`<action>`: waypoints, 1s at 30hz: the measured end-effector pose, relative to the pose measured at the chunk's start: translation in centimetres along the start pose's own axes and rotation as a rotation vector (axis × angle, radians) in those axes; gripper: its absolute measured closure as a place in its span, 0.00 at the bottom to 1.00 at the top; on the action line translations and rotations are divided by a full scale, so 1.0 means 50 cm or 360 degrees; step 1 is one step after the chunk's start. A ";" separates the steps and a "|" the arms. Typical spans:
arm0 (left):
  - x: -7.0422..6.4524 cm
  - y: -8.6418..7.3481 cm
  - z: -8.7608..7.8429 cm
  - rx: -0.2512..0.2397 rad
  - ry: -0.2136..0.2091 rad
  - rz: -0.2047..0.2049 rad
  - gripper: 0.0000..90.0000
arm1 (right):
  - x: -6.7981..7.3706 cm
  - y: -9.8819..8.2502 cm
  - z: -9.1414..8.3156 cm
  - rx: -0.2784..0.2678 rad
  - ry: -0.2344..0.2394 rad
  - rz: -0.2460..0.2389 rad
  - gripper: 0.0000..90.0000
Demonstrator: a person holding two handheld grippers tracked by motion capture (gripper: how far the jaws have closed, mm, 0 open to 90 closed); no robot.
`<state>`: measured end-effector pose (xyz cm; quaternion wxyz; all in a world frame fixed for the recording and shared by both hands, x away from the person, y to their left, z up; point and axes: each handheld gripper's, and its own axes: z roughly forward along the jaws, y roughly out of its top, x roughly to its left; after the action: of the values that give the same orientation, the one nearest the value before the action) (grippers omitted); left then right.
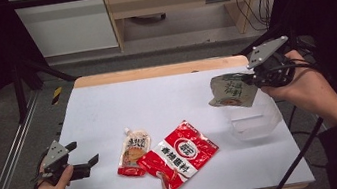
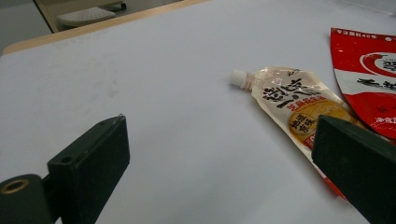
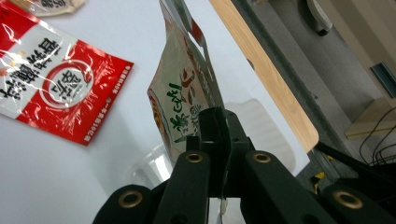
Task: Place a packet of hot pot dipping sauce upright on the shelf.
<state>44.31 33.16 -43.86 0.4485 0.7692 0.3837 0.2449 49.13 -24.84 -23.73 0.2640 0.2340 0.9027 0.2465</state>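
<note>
Green-lettered sauce pouch (image 1: 231, 91) hangs in the air above the right side of the white table (image 1: 157, 101), pinched at its edge by the right gripper (image 1: 255, 79), whose jaws are clamped together on the packet. In the right gripper view the pouch (image 3: 184, 93) rises edge-on from between the two black jaws, its green characters and orange print facing the camera's left. Directly beneath it in the high view sits a clear plastic container (image 1: 256, 119), near the table's right edge; the pouch is lifted clear of it and not touching. The person's right hand (image 1: 302, 89) holds that gripper from the right side of the table. At the near left corner, the left gripper (image 1: 88, 164) hovers low over the table edge with its jaws spread wide and nothing between them; the left gripper view confirms bare white tabletop in the gap. Just ahead of it lies a spouted sauce pouch (image 1: 135, 152) with a white cap, flat on the table, and touching it on the right is a larger red and white seasoning packet (image 1: 180, 156), also lying flat, its near end crumpled.
</note>
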 end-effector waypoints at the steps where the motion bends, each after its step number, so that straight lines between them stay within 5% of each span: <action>1: 0.001 0.000 -0.001 0.0001 0.0000 0.0001 0.04 | -0.002 -0.007 -0.003 0.0007 0.0000 0.0002 1.00; 30: 0.007 -0.003 -0.001 0.0015 0.0020 -0.0004 0.04 | -0.003 -0.141 -0.006 0.0002 0.0068 0.0029 1.00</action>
<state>44.43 33.51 -43.95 0.4428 0.7692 0.3887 0.2474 47.03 -30.44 -27.48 0.2421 0.2370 0.9061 0.2533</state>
